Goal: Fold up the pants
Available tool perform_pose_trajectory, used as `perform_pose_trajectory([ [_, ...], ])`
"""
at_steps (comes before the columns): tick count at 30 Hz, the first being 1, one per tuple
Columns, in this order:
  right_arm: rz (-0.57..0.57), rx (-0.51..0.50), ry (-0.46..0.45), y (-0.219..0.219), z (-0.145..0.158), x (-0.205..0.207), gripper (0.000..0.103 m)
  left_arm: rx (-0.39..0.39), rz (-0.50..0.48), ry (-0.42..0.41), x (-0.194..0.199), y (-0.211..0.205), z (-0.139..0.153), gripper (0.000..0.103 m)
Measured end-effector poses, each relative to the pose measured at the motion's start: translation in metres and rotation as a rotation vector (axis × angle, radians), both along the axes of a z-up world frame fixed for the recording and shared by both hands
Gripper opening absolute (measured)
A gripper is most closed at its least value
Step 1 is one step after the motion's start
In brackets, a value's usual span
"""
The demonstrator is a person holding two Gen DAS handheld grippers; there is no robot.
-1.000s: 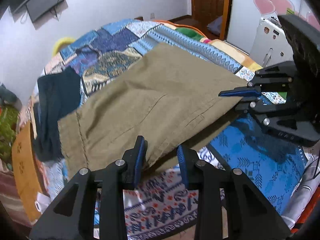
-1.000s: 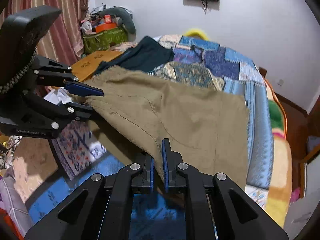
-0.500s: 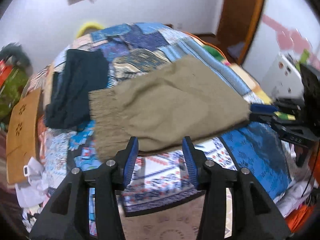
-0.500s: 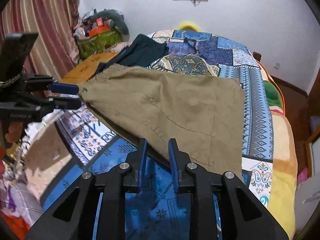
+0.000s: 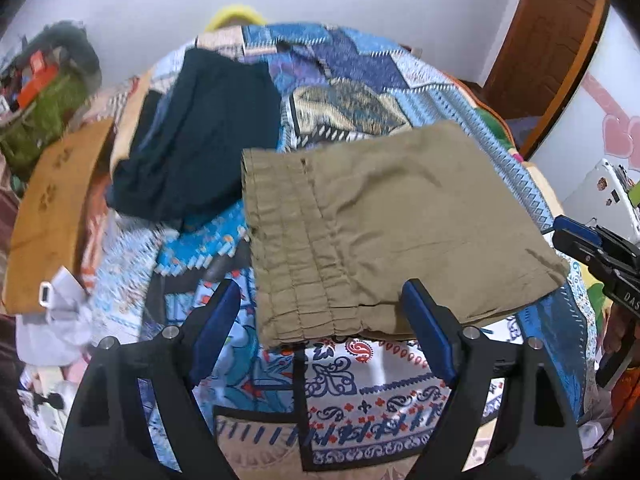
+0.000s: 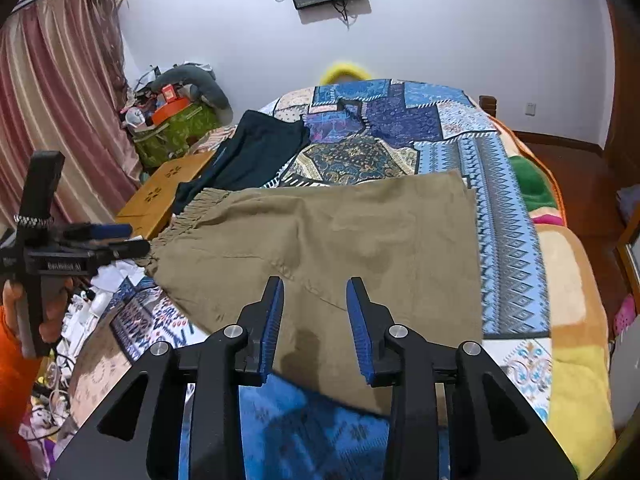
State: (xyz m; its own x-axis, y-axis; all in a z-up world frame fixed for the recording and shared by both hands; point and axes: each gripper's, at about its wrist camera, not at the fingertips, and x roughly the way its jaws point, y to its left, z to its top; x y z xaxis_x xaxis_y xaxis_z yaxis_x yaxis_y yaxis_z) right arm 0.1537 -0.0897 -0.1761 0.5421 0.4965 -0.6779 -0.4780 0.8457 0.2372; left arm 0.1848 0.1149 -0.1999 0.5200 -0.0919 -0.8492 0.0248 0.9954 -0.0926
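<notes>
Since a second ago we have let the olive pants (image 5: 392, 224) drop flat onto the patchwork bed (image 6: 508, 208), and both sets of jaws have just been opening. The pants now lie folded to a compact rectangle, just beside the dark garment (image 5: 196, 140). We judge this fold done; perhaps one more remains. Our left gripper (image 5: 320, 328) gapes wide and empty; our right gripper (image 6: 316, 320) stands narrower, its pads clear of the cloth.

Left gripper (image 5: 322, 322): jaws wide apart, just been opening, gripping nothing | Right gripper (image 6: 315, 326): jaws parted, just been opening, gripping nothing
</notes>
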Motion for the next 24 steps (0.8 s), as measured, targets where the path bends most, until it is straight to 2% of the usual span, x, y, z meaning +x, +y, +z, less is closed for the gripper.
perform_pose_trajectory([
  [1,0.008,-0.005,0.008,0.004,-0.003,0.002,0.03,-0.005,-0.001,0.004,0.001,-0.001,-0.004,0.072],
  [3,0.026,-0.023,0.025,0.014,-0.012,0.006,0.03,-0.01,-0.01,0.009,0.001,-0.004,-0.008,0.066],
  [7,0.052,-0.058,0.073,0.023,-0.03,0.01,0.031,0.062,-0.021,-0.039,-0.005,-0.008,-0.003,0.055],
  [10,0.052,-0.063,0.088,0.019,-0.04,0.007,0.032,0.052,-0.022,-0.042,-0.008,-0.002,-0.003,0.054],
  [17,-0.021,-0.096,0.116,-0.022,-0.048,0.001,0.033,0.035,0.005,-0.042,-0.012,0.001,-0.015,0.056],
  [22,-0.093,-0.168,0.122,-0.055,-0.056,-0.007,0.033,0.006,0.017,-0.034,-0.014,0.008,-0.023,0.062],
  [24,-0.11,-0.142,0.135,-0.068,-0.058,-0.01,0.033,-0.004,0.023,-0.035,-0.015,0.01,-0.025,0.064],
])
